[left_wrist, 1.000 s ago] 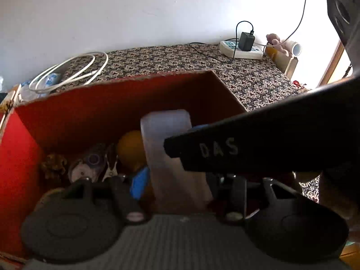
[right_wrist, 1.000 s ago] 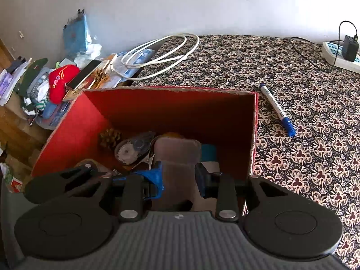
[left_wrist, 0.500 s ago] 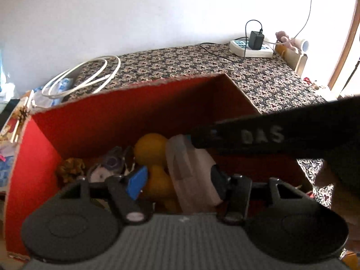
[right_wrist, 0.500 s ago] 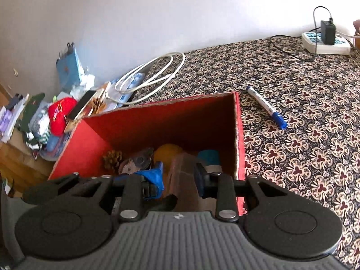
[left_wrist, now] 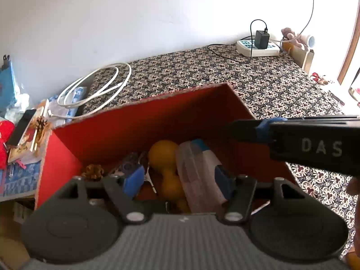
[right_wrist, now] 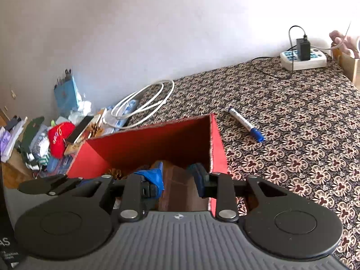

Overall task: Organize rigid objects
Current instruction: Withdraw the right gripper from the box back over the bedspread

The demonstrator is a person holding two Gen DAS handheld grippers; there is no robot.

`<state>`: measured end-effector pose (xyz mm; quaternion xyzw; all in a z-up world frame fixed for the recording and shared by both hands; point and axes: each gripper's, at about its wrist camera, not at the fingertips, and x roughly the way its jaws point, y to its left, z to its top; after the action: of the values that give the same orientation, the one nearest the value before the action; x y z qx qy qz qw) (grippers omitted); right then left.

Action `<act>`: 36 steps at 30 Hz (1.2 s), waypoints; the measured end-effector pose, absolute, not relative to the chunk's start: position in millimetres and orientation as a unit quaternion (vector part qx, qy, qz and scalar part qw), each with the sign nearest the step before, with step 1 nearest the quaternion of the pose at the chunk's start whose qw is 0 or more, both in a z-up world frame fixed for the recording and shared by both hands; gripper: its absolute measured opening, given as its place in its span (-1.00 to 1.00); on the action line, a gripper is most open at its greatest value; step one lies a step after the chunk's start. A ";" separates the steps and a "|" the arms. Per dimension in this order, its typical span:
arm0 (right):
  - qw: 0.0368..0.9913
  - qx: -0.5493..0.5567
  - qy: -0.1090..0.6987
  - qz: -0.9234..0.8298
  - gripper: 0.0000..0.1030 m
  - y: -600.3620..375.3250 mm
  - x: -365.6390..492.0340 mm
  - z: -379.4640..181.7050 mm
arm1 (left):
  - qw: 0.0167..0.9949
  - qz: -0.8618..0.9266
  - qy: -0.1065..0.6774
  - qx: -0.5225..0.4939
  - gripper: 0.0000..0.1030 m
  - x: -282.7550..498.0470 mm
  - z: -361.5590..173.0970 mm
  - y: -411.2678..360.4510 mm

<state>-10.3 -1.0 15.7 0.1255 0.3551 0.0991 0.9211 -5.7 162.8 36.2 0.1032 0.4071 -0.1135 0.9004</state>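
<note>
Judging by the red box (left_wrist: 139,121), you have stowed most items; the blue marker (right_wrist: 245,122) remains on the counter (right_wrist: 292,112). Your left hand-held gripper (left_wrist: 180,180) is opening, released above the translucent case (left_wrist: 198,175); your right hand-held gripper (right_wrist: 177,177) is closing, empty.

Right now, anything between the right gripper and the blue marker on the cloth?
Nothing visible. The marker lies alone on the patterned cloth, right of the red box. The right gripper, fingers closing, hangs over the box's right end; only the box wall sits between.

One red box (left_wrist: 139,123). Inside it: one clear bottle (left_wrist: 198,173), one yellow dumbbell (left_wrist: 166,168), one pine cone (left_wrist: 93,172), one tape roller (left_wrist: 127,165). On the bed: one marker (right_wrist: 245,123), one white cable (right_wrist: 146,100), one power strip (right_wrist: 303,59).
</note>
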 end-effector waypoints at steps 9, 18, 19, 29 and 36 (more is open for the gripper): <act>0.918 0.140 0.356 0.102 -0.75 -30.5 -23.2 24.1 | 0.907 -0.083 0.395 0.118 0.28 -18.1 51.7 141.4; 0.917 0.137 0.361 0.099 -0.75 -77.5 -41.2 29.8 | 0.913 -0.064 0.384 0.125 0.28 -32.3 60.3 93.4; 0.917 0.137 0.362 0.096 -0.75 -83.8 -43.1 29.7 | 0.913 -0.064 0.383 0.125 0.28 -34.0 60.7 86.8; 0.912 0.134 0.379 0.080 -0.75 -137.2 -57.0 22.7 | 0.907 -0.078 0.390 0.140 0.23 -46.3 52.3 18.1; 0.909 0.126 0.390 0.077 -0.75 -155.2 -62.0 16.3 | 0.899 -0.085 0.400 0.154 0.24 -49.6 41.2 -12.3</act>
<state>-62.0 -155.2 16.3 0.1258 0.3901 0.0766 0.9089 -49.6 -12.3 41.2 0.1537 0.4002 -0.0848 0.8995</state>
